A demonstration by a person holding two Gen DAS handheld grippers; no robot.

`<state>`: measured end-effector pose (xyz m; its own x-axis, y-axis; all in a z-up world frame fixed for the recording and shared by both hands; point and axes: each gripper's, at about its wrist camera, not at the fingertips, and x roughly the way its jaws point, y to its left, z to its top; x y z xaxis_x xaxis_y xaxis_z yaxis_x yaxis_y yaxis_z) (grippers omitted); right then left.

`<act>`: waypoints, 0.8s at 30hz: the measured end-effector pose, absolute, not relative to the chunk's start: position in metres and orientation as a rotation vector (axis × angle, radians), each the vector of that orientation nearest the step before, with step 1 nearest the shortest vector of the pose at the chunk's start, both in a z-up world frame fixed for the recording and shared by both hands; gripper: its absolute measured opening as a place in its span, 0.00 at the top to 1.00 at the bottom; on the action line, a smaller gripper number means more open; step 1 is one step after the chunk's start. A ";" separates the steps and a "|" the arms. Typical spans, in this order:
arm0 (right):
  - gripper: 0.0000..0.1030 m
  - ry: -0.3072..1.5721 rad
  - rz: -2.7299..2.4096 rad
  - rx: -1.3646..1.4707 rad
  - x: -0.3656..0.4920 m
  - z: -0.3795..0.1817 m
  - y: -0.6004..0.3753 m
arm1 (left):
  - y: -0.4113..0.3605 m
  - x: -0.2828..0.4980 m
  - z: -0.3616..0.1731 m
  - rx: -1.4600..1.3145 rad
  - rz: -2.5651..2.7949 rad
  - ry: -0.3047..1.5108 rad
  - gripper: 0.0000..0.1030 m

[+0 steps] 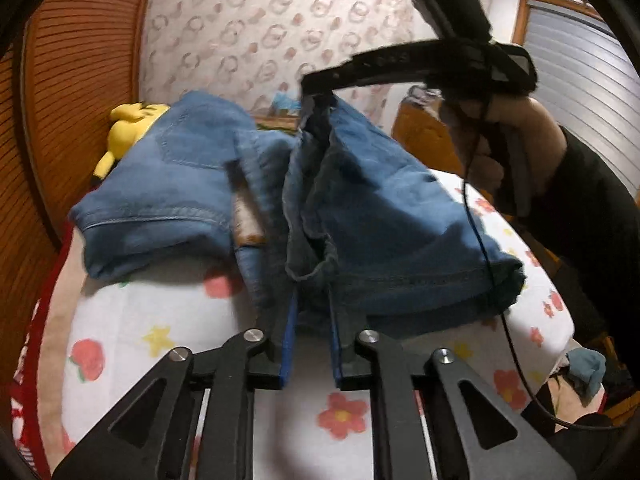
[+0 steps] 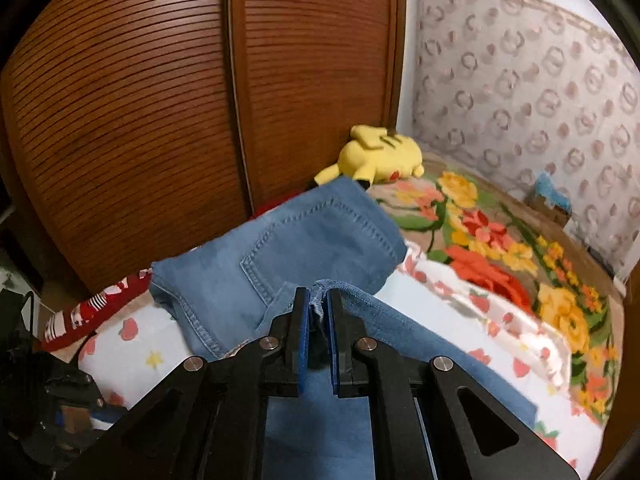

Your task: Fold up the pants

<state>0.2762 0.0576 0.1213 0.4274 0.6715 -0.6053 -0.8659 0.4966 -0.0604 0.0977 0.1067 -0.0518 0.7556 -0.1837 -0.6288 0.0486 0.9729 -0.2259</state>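
Blue denim pants (image 1: 192, 184) lie on a bed with a white flowered sheet (image 1: 160, 328). The seat part with a back pocket (image 2: 304, 240) rests flat near the wardrobe. My left gripper (image 1: 312, 280) is shut on the hem end of the legs, close to the sheet. My right gripper (image 2: 318, 304) is shut on a bunched hem edge and holds it lifted; it shows in the left wrist view (image 1: 320, 84) above the pants, with the leg fabric (image 1: 380, 208) hanging from it.
A brown slatted wardrobe (image 2: 140, 100) stands beside the bed. A yellow plush toy (image 2: 380, 152) lies by the pants' waist. A flowered blanket (image 2: 512, 264) covers the far side. A patterned wall (image 2: 520, 80) is behind. Red cloth (image 2: 96, 308) lies at the bed edge.
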 end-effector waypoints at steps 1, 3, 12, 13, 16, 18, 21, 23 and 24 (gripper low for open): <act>0.78 0.562 0.989 -0.375 0.279 0.120 0.055 | 0.109 0.098 -0.051 -0.201 -0.111 0.707 0.80; 0.71 0.552 0.971 -0.351 0.282 0.123 0.045 | 0.114 0.097 -0.049 -0.206 -0.086 0.702 0.67; 0.64 0.477 0.880 -0.302 0.242 0.129 -0.037 | 0.116 0.114 -0.032 -0.154 -0.080 0.661 0.53; 0.64 0.474 0.868 -0.299 0.237 0.128 -0.047 | 0.115 0.117 -0.030 -0.148 -0.084 0.660 0.53; 0.61 0.469 0.821 -0.275 0.219 0.125 -0.077 | 0.111 0.125 -0.028 -0.128 -0.094 0.659 0.53; 0.58 0.469 0.788 -0.265 0.209 0.122 -0.095 | 0.108 0.129 -0.028 -0.122 -0.094 0.665 0.53; 0.57 0.463 0.740 -0.268 0.187 0.117 -0.116 | 0.103 0.133 -0.035 -0.116 -0.095 0.683 0.53; 0.57 0.470 0.711 -0.277 0.172 0.112 -0.126 | 0.100 0.132 -0.041 -0.117 -0.097 0.698 0.53; 0.57 0.477 0.698 -0.280 0.165 0.107 -0.130 | 0.099 0.132 -0.045 -0.116 -0.098 0.708 0.53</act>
